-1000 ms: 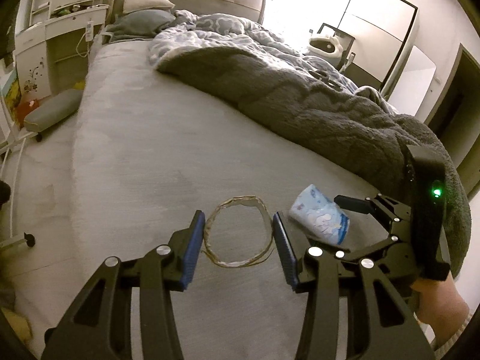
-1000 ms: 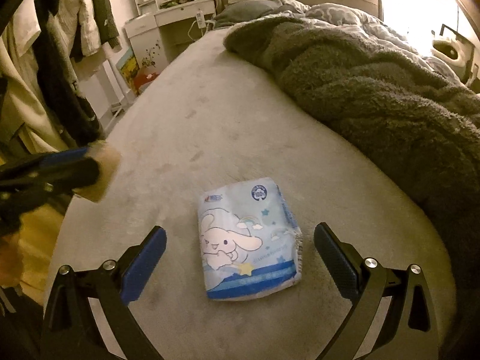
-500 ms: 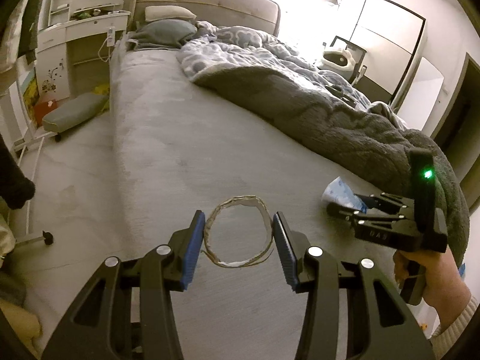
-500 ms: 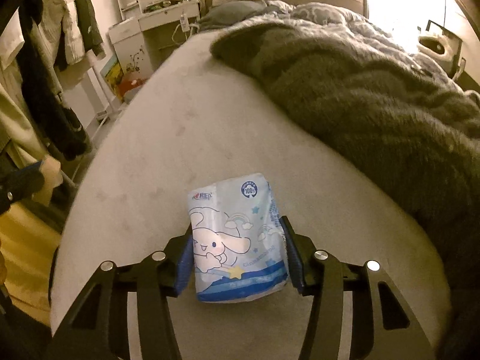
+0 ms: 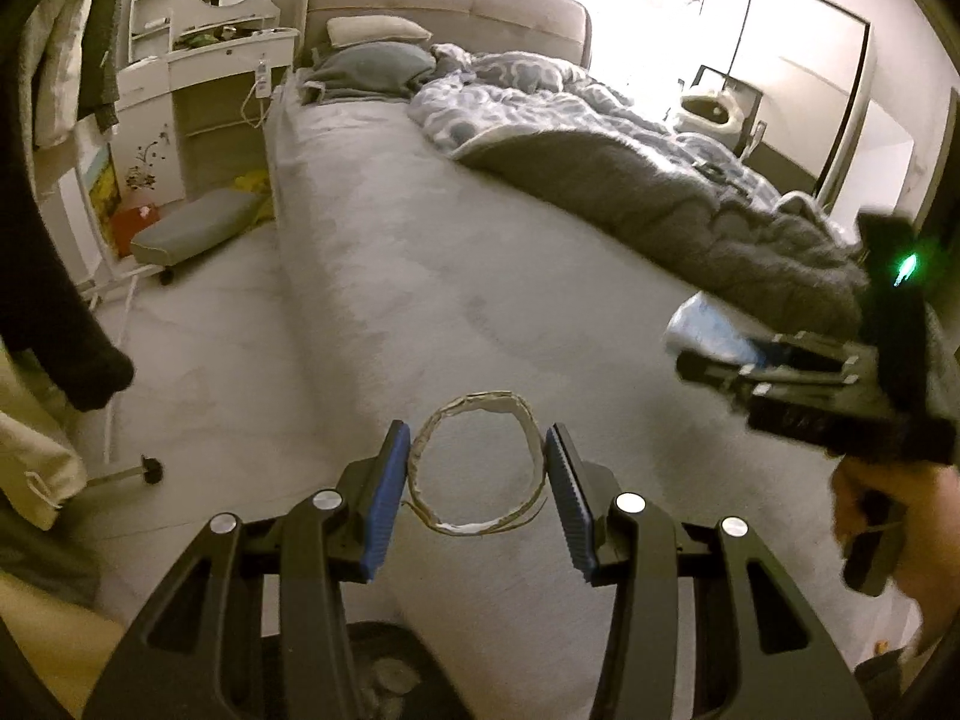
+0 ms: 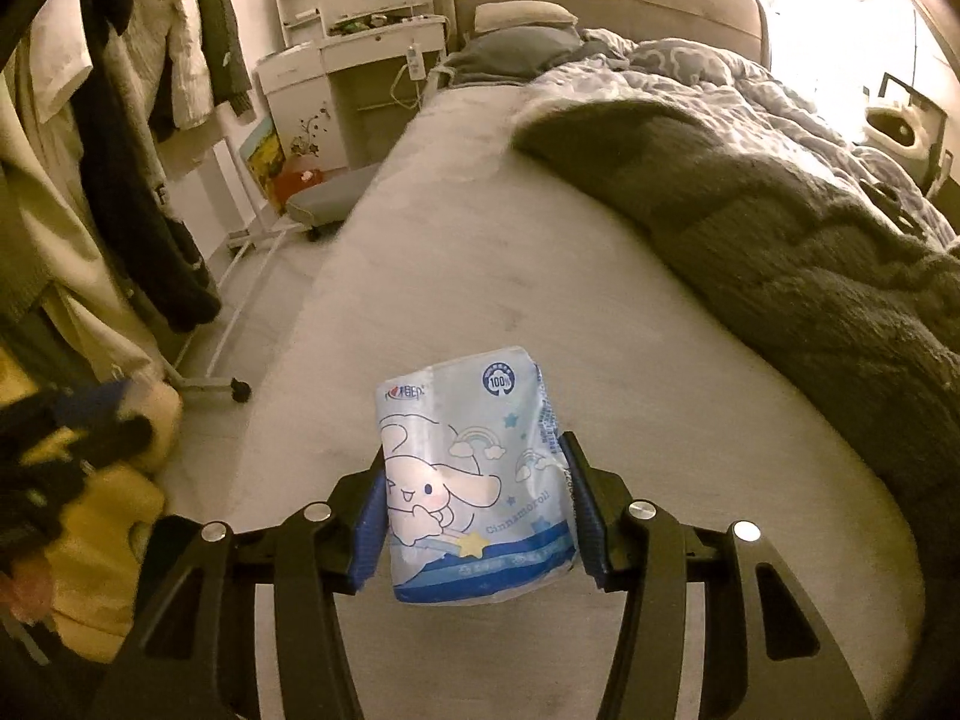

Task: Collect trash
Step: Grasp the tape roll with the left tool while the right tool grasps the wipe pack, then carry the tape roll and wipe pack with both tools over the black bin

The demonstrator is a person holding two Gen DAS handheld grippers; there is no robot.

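The right gripper [image 6: 474,510] has its jaws clamped on a blue-and-white tissue pack [image 6: 471,471] printed with a cartoon character; the pack sits between the blue pads, its top projecting beyond the jaw tips, clear of the bed [image 6: 600,312]. The left gripper [image 5: 477,489] holds a thin ring of pale strip [image 5: 477,465] between its jaws, the pads pressing its left and right sides. A grey blanket [image 6: 810,240] lies ahead-right of the right jaws.
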